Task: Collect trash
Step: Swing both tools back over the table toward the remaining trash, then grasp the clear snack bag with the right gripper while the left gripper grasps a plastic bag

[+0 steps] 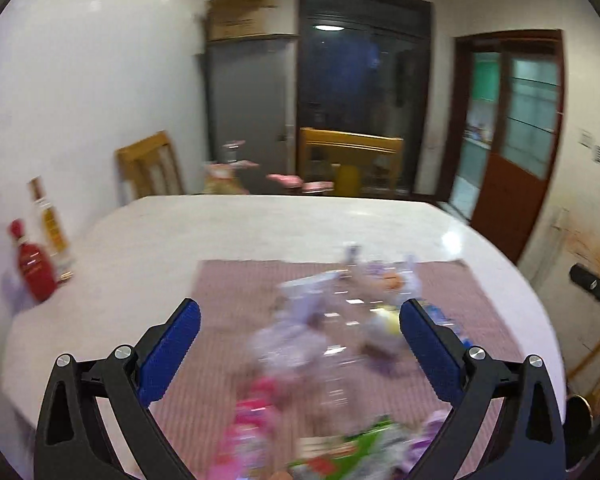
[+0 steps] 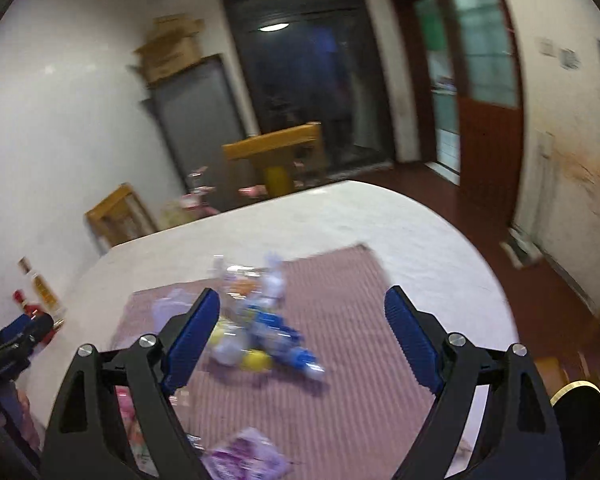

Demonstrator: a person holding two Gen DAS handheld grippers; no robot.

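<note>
A blurred heap of trash (image 1: 336,320) lies on a pink striped mat (image 1: 228,284) on the white table (image 1: 220,224): clear plastic, purple wrappers, a pink packet (image 1: 252,412) and a green packet (image 1: 356,444). My left gripper (image 1: 300,314) is open above the heap and holds nothing. In the right wrist view the trash (image 2: 260,328) shows blue, yellow and clear pieces on the mat (image 2: 352,360), and a purple wrapper (image 2: 244,460) lies near. My right gripper (image 2: 302,304) is open and empty above the mat. The left gripper shows at that view's left edge (image 2: 16,340).
A red bottle (image 1: 32,264) and a tall amber bottle (image 1: 50,224) stand at the table's left edge by the wall. Wooden chairs (image 1: 350,160) stand beyond the table's far side. A dark glass door and a red-brown door are behind. The floor lies right of the table (image 2: 500,216).
</note>
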